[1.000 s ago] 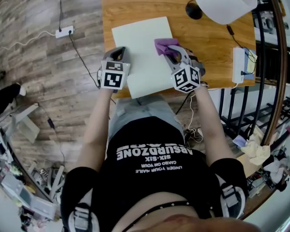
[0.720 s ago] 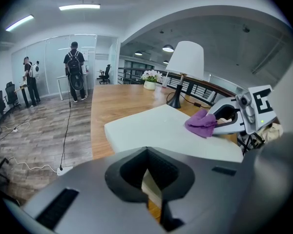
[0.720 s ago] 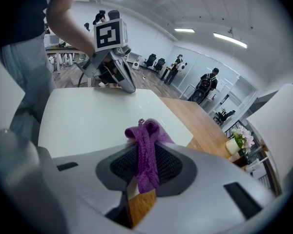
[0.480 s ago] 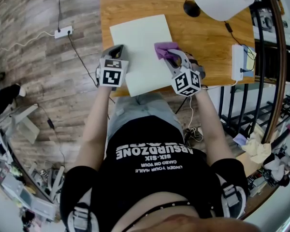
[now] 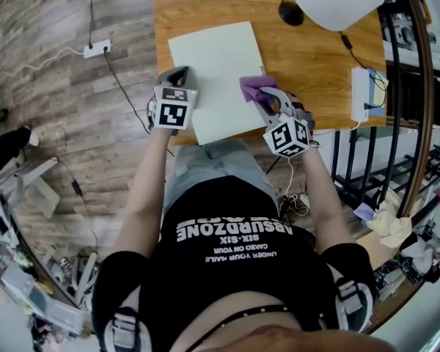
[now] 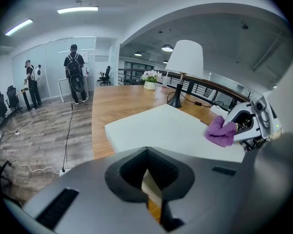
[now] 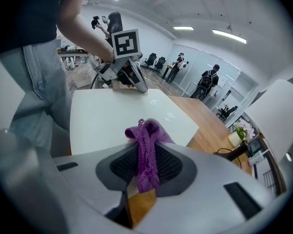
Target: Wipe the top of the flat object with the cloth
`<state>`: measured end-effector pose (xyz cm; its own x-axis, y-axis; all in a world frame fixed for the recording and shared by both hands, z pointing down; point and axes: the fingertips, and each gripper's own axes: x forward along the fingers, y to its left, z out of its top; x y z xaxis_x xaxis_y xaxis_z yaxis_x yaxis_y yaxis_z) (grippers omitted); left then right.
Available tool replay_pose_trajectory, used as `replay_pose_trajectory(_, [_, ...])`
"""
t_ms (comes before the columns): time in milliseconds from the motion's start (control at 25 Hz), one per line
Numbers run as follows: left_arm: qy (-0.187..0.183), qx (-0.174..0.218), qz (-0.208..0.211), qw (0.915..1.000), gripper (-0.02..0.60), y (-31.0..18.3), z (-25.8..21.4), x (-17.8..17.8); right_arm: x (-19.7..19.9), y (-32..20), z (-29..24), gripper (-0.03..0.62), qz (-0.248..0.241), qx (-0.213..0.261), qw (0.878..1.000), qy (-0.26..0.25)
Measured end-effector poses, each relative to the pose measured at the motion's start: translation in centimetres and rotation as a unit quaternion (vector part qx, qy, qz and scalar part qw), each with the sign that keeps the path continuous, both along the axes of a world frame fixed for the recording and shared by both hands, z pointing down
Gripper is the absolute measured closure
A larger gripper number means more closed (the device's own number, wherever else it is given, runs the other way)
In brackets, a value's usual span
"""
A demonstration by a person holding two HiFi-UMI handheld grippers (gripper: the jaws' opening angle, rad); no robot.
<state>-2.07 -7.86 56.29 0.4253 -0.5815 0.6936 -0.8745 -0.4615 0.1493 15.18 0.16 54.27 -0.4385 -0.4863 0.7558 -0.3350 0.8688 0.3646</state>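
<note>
Wood-topped counter (image 5: 315, 57) fills the upper part of the head view, and the flat object (image 5: 216, 72), a pale white board, lies on it with its near end at the counter's front edge. The purple cloth (image 5: 255, 86) sits at the board's right edge, partly on its top, bunched and pinched in the right hand-held gripper (image 5: 259, 95). In the right gripper view the jaws are clamped on a vertical fold of the cloth, which sticks out past them over the white surface.

At the board's left edge is the left hand-held gripper (image 5: 177, 76), its tip at the rim. Its own view shows the jaws drawn nearly together with only a thin slit between them; a sliver of the board's edge and the wood show through it, and nothing is gripped.

Beyond the board stands a lamp (image 5: 337, 2) with a white shade. A white box (image 5: 363, 97) lies near the counter's right edge. On the plank floor (image 5: 51, 123) to the left lies a power strip (image 5: 97, 48).
</note>
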Motion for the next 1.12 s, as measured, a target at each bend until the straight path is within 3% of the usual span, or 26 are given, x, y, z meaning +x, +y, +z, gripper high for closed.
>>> replay_pose_trajectory(1120, [-0.024,0.018,-0.017,0.9994,0.566,-0.1,0.2,-0.2,1.7,7.4,-0.3,0.496,0.005,-0.048,0.999,-0.006])
